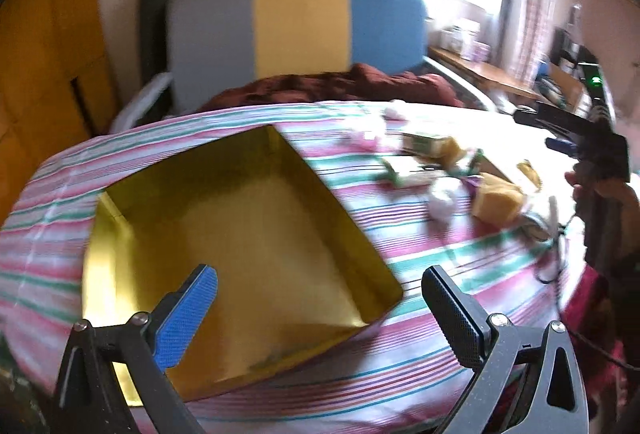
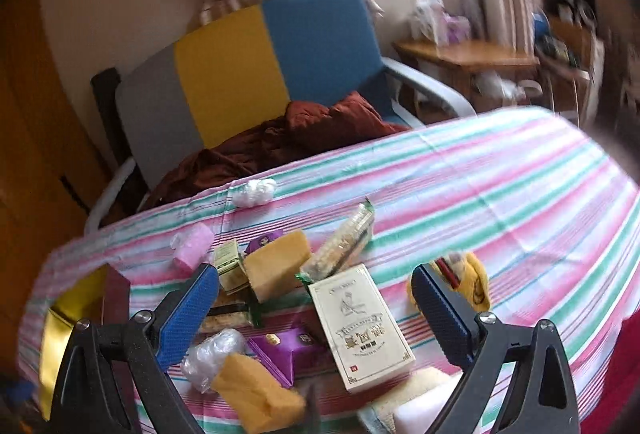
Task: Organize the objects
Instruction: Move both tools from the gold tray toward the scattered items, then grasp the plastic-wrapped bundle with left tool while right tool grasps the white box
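Striped desk, gold box, scattered clutter

A pink-and-green striped cloth (image 2: 500, 194) covers the desk, a chair (image 2: 280, 62) behind it. The empty gold box (image 1: 240, 234) fills the left view's centre; a white carton (image 2: 360, 326), yellow sponges (image 2: 276, 264) and wrappers crowd the right view's bottom. Left tongs (image 1: 320, 314) and right tongs (image 2: 316, 314) gape wide, holding nothing.

In the left wrist view the heap of small packets (image 1: 460, 174) is smeared by blur. The right wrist view's bottom edge cuts off a white block (image 2: 420, 414).
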Available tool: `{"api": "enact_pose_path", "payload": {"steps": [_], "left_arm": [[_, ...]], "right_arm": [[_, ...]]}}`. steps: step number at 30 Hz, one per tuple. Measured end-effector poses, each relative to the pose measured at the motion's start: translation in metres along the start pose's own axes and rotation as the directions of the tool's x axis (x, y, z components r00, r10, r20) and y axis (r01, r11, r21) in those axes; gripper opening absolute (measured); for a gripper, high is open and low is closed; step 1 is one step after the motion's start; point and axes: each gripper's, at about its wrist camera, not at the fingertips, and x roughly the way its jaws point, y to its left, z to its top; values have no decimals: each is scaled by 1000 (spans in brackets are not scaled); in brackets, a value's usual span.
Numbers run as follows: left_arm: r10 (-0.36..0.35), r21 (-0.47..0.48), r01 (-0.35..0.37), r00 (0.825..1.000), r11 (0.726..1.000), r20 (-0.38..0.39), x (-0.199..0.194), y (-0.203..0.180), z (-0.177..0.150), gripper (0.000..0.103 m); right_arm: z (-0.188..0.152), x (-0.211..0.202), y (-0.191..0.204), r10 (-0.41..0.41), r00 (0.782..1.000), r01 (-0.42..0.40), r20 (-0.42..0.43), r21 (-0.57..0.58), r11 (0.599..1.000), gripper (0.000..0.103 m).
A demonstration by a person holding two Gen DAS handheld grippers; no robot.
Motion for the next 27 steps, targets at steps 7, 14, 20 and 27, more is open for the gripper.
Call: {"api": "enact_pose_path", "payload": {"steps": [7, 14, 20, 27], "left_arm": [[-123, 81, 129, 990, 988, -75, 43, -48, 30, 103], [-208, 165, 232, 966, 959, -153, 93, -96, 56, 103], [-189, 156, 225, 958, 962, -217, 141, -112, 72, 103], [-125, 180, 180, 952, 967, -278, 181, -119, 72, 79]], "right_arm": [[0, 0, -12, 56, 998, -54, -15, 83, 995, 99], [5, -7, -35, 42, 999, -47, 28, 184, 982, 99], [3, 13, -58, 28, 996, -2, -86, 284, 959, 99], [1, 24, -48, 15, 990, 16, -141, 213, 977, 99]]}}
